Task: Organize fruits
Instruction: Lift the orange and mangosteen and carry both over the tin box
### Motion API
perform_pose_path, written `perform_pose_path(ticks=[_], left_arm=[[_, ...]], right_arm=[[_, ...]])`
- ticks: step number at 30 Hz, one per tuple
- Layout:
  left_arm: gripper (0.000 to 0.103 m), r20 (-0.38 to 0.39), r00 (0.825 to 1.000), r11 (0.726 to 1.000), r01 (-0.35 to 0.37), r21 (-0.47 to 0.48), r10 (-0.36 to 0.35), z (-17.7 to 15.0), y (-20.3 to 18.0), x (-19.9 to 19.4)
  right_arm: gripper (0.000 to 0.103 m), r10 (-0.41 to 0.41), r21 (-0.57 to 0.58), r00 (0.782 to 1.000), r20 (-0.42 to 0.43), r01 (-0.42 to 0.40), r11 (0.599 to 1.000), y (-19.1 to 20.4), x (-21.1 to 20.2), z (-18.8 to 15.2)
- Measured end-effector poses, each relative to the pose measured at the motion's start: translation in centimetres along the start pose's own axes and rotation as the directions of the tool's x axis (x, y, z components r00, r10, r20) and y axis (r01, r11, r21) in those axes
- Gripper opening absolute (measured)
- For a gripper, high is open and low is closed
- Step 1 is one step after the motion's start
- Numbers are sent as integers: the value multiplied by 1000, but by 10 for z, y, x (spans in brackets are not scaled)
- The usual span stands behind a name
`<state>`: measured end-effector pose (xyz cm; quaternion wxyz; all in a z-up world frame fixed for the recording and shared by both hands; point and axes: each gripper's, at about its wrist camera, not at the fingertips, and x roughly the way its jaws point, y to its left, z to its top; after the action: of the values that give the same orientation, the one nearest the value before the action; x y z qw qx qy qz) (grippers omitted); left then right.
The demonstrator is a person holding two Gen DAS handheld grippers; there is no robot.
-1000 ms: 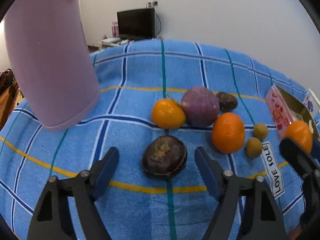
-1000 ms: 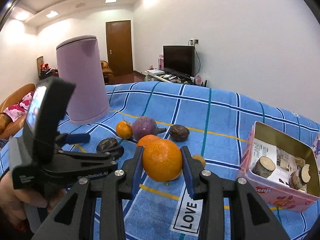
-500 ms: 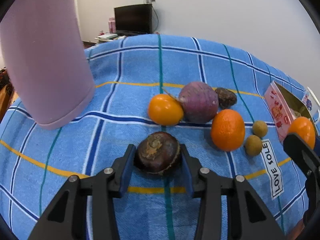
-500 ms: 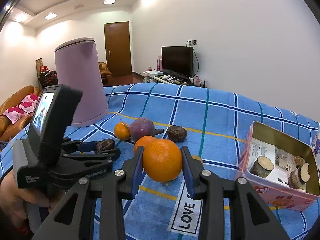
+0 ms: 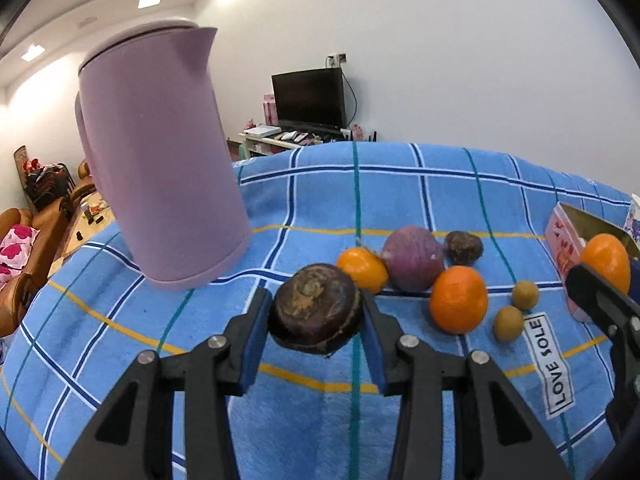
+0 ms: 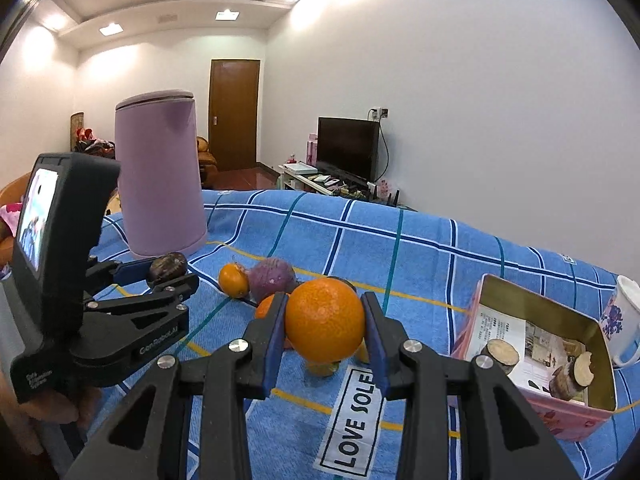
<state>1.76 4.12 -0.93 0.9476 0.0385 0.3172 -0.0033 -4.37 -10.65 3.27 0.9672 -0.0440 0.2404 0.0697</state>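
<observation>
My left gripper [image 5: 316,312] is shut on a dark brown passion fruit [image 5: 316,310] and holds it above the blue checked cloth [image 5: 400,184]. The same gripper [image 6: 170,274] shows in the right wrist view at left. My right gripper [image 6: 325,320] is shut on an orange [image 6: 325,320], held above the cloth; this orange also shows at the right edge of the left wrist view [image 5: 605,262]. On the cloth lie a small orange fruit [image 5: 362,269], a purple round fruit [image 5: 413,258], a second dark passion fruit [image 5: 464,247], another orange [image 5: 459,299] and two small brown fruits [image 5: 525,295].
A tall lilac kettle [image 5: 160,160] stands on the cloth at back left. A pink tin box [image 6: 536,360] with paper and wood pieces stands at the right, a white floral mug [image 6: 622,320] behind it. A "LOVE SOLE" label [image 6: 354,420] lies in front.
My left gripper closed on the dark passion fruit and lifted it off the cloth. My right gripper kept its hold on the orange and rose a little.
</observation>
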Motion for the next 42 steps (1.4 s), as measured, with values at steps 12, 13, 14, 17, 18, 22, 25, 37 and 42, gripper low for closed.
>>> perform_pose_path(ticks=[12, 13, 14, 17, 18, 22, 25, 37, 42], left_arm=[[45, 11, 999, 999, 40, 28, -40, -6, -35, -13], [45, 13, 999, 999, 42, 33, -42, -6, -39, -14], [45, 14, 999, 998, 43, 36, -44, -7, -42, -15], [45, 18, 999, 998, 48, 43, -48, -7, -49, -19], [45, 19, 999, 998, 49, 44, -50, -8, -51, -19], [45, 11, 997, 996, 73, 43, -73, -9, -59, -22], [45, -1, 995, 994, 100, 33, -100, -10, -63, -22], [45, -1, 984, 982, 176, 67, -177, -10, -99, -29], [45, -6, 977, 973, 211, 94, -211, -9, -122, -31]], right_arm=[[39, -10, 32, 1000, -26, 11, 999, -24, -2, -6], [39, -12, 31, 1000, -26, 13, 999, -25, -2, -6], [39, -15, 29, 1000, -27, 15, 999, -26, -3, -7], [39, -21, 24, 999, -29, 21, 999, -30, -5, -8], [39, -23, 23, 999, -28, 24, 999, -32, -6, -8], [39, -36, 16, 999, -27, 36, 999, -38, -9, -11], [39, -38, 12, 999, -30, 38, 999, -45, -11, -13], [39, -96, 44, 995, -28, 97, 994, -93, -27, -25], [39, -126, 56, 992, -24, 127, 990, -110, -33, -27]])
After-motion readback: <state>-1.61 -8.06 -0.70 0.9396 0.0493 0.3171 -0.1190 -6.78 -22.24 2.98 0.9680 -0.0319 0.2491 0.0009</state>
